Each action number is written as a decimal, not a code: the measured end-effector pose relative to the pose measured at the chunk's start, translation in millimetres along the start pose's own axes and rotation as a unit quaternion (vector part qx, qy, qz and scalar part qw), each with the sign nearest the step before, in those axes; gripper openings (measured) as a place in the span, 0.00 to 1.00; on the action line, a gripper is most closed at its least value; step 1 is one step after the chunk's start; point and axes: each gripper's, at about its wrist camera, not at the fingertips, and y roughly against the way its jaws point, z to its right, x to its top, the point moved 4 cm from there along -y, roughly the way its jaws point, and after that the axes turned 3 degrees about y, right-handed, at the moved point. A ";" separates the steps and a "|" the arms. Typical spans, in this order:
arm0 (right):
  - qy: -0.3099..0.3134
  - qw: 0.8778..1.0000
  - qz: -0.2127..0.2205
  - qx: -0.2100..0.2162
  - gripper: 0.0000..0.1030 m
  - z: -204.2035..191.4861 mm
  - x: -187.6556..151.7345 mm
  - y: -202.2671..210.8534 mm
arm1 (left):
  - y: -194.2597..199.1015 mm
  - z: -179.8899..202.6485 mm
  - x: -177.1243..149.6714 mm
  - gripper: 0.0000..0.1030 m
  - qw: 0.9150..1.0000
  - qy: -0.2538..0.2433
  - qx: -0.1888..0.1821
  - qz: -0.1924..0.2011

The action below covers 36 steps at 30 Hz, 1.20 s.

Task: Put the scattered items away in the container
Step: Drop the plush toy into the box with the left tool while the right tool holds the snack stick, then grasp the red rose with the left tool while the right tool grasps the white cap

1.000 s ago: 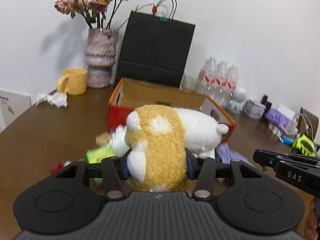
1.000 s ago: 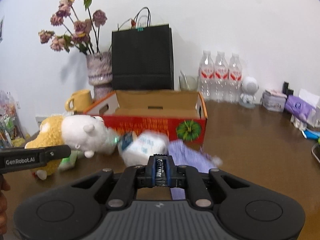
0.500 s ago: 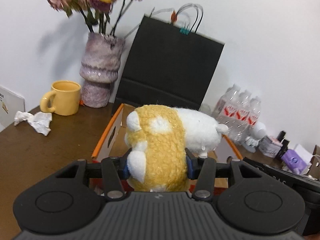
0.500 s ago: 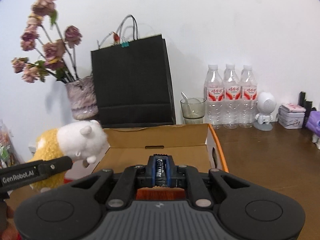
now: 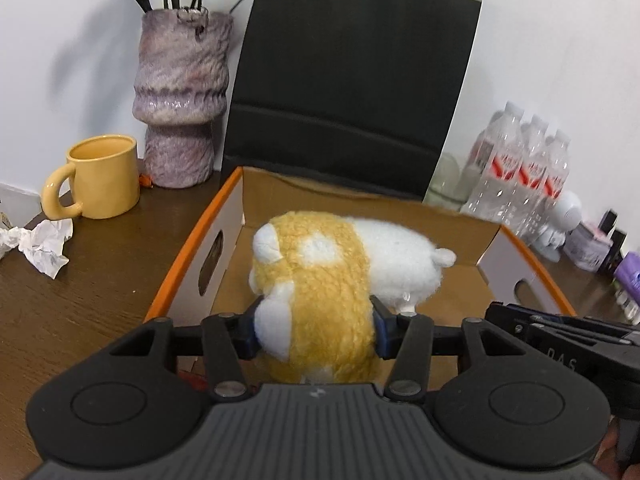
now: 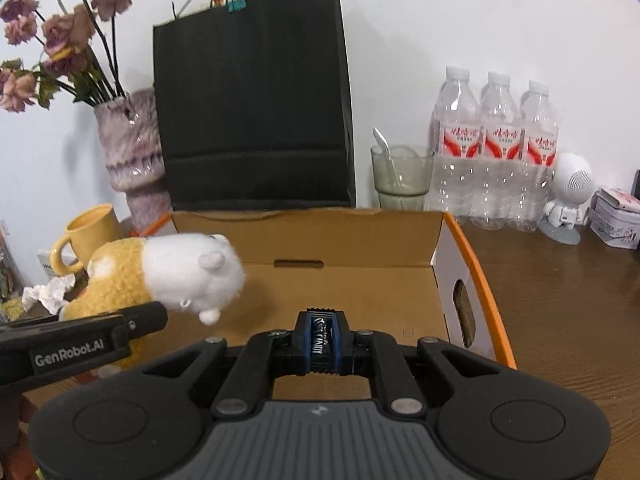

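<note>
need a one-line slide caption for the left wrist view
Left tongs, jaws opening, with a yellow-and-white plush toy between them over the open cardboard box; mug and vase behind.

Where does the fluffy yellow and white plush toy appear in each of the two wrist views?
Left wrist view: the fluffy yellow and white plush toy fills the lower centre, above the open cardboard box.
Right wrist view: the toy is at the left, over the box's left end.
Shared landmark: the black paper bag behind the box.
</note>
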 end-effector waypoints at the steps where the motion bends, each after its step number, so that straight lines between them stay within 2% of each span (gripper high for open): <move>1: -0.002 1.000 -0.008 0.000 0.12 1.5 -1.0 -2.1 | -0.6 -0.2 -0.1 0.83 1.000 0.001 0.008 -0.003; 2: -0.003 1.000 -0.015 -0.003 0.26 2.5 -1.8 -2.4 | 0.3 -0.1 0.4 0.98 1.000 0.001 0.015 -0.001; 3: -0.003 1.000 -0.021 -0.006 0.39 3.3 -2.2 -3.2 | 2.9 0.0 1.4 1.00 1.000 0.000 0.018 0.008; 4: 0.000 1.000 -0.026 -0.009 0.70 3.5 -2.3 -3.5 | 5.7 0.2 3.0 1.00 1.000 -0.002 0.019 0.015; 5: 0.004 0.999 -0.027 -0.026 0.85 4.3 -2.3 -3.3 | 7.9 -0.1 4.6 1.00 1.000 -0.003 0.023 0.019; 7: 0.011 0.999 -0.024 -0.044 0.95 5.7 -1.6 -1.5 | 10.1 -1.5 7.2 1.00 0.999 -0.004 0.033 0.019; 11: 0.003 0.999 -0.027 -0.034 0.98 9.0 0.7 0.8 | 11.8 -4.6 9.8 1.00 0.999 0.000 0.042 0.015; 24: 0.006 0.999 -0.018 -0.034 0.98 7.7 4.4 9.0 | 21.8 -2.3 12.0 1.00 0.999 -0.004 0.044 0.026; 36: 0.018 0.999 0.007 -0.030 0.98 0.6 7.0 42.6 | 67.3 -2.9 11.7 1.00 0.998 -0.002 0.037 0.057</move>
